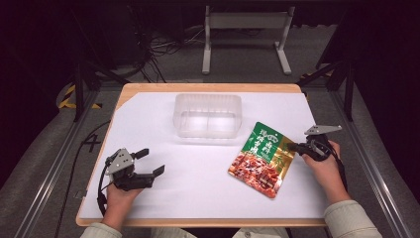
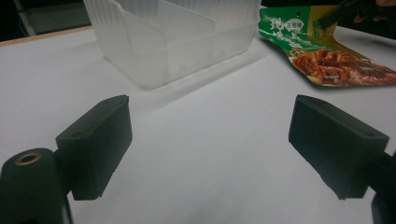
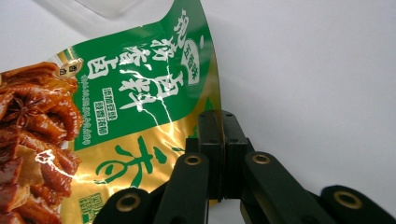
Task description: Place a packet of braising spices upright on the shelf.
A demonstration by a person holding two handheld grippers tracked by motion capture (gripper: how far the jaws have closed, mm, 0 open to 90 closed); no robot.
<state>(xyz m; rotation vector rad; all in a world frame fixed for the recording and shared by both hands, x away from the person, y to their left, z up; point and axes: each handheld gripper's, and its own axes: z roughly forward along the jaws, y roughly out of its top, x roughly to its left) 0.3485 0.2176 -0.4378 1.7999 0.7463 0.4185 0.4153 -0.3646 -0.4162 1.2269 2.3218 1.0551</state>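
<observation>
A green and gold snack packet [image 1: 261,158] printed with brown braised meat lies flat on the white sheet right of centre. My right gripper [image 1: 293,147] is shut on the packet's right edge near its top; in the right gripper view the closed jaws [image 3: 219,116] pinch the gold border of the packet [image 3: 116,93]. A clear plastic container [image 1: 208,115] stands empty at the back centre. My left gripper [image 1: 151,161] rests at the front left, open, with bare sheet between its fingers [image 2: 98,140]. The left gripper view has the container [image 2: 173,37] and the packet [image 2: 327,56] ahead.
The white sheet [image 1: 198,183] covers a wooden table [image 1: 208,88]. Beyond the table's far edge a grey metal stand [image 1: 246,29] and loose cables [image 1: 163,47] sit on the floor. Dark frame legs stand on both sides of the table.
</observation>
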